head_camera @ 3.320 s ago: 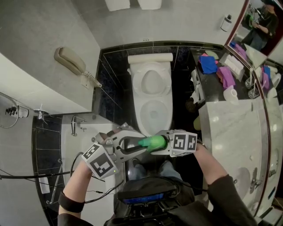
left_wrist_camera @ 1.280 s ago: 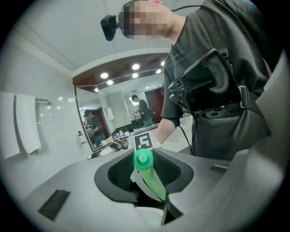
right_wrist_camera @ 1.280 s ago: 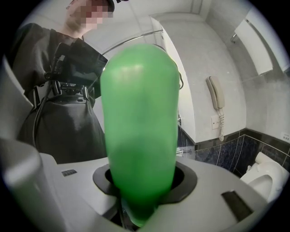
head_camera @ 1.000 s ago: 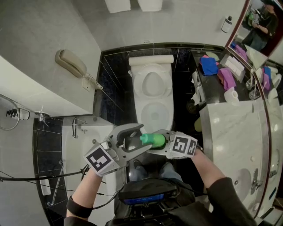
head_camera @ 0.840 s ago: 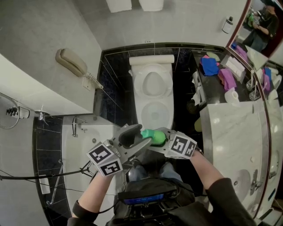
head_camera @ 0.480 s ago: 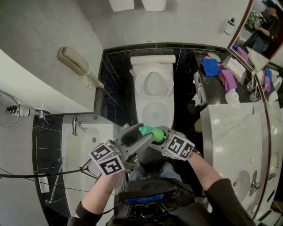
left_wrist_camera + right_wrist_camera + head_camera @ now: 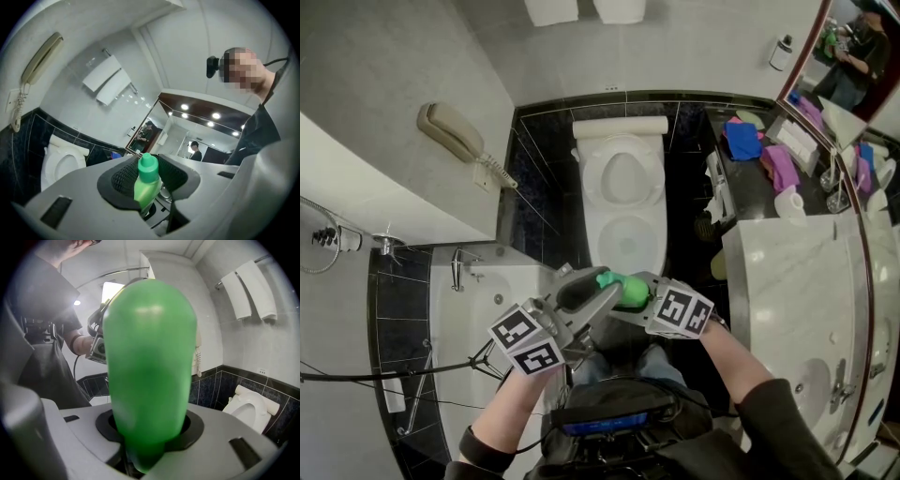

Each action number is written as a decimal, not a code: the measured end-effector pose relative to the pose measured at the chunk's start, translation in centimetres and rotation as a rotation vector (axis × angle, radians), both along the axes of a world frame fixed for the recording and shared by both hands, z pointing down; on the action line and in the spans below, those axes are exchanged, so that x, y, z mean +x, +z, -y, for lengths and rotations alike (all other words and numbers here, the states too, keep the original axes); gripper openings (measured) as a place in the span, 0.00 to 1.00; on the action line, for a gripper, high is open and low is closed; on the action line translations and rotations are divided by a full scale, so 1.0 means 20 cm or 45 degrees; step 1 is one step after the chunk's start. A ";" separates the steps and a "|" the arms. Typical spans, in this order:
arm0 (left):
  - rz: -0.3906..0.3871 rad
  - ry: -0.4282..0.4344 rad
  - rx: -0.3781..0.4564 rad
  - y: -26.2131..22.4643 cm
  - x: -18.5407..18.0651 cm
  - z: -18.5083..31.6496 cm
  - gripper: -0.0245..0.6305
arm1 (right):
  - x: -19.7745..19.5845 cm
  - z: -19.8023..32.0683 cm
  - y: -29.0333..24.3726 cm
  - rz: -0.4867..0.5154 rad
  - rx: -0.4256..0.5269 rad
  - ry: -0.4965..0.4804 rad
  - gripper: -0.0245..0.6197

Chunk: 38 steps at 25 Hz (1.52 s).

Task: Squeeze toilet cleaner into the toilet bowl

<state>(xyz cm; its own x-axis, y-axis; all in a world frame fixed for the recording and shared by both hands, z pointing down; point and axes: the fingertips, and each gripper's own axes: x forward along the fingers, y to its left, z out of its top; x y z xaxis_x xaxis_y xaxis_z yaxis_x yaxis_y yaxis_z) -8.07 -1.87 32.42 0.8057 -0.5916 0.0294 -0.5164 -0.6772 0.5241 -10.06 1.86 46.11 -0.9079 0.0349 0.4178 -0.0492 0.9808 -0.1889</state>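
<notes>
A green toilet cleaner bottle (image 7: 625, 290) lies roughly level in front of me, below the white toilet (image 7: 623, 202), whose lid stands up and whose bowl is uncovered. My right gripper (image 7: 635, 293) is shut on the bottle's body (image 7: 149, 366), which fills the right gripper view. My left gripper (image 7: 596, 285) comes from the left. Its jaws have just been closing, and its black pads (image 7: 123, 178) now press the green cap (image 7: 148, 168) from both sides. The bottle's neck runs down between that gripper's fingers.
A wall phone (image 7: 455, 131) hangs at the left above a white bathtub (image 7: 478, 309). At the right, a marble counter (image 7: 797, 272) with a sink, folded cloths (image 7: 741, 136) and a toilet roll (image 7: 788, 200) stands under a mirror. My legs are directly below the grippers.
The left gripper has rolled about its own axis and its jaws have narrowed onto the bottle's cap. The right gripper and the bottle have stayed almost where they were.
</notes>
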 end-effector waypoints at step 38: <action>-0.103 -0.211 -0.256 0.05 -0.07 -0.01 0.49 | -0.01 0.06 0.02 -0.114 0.108 0.157 0.32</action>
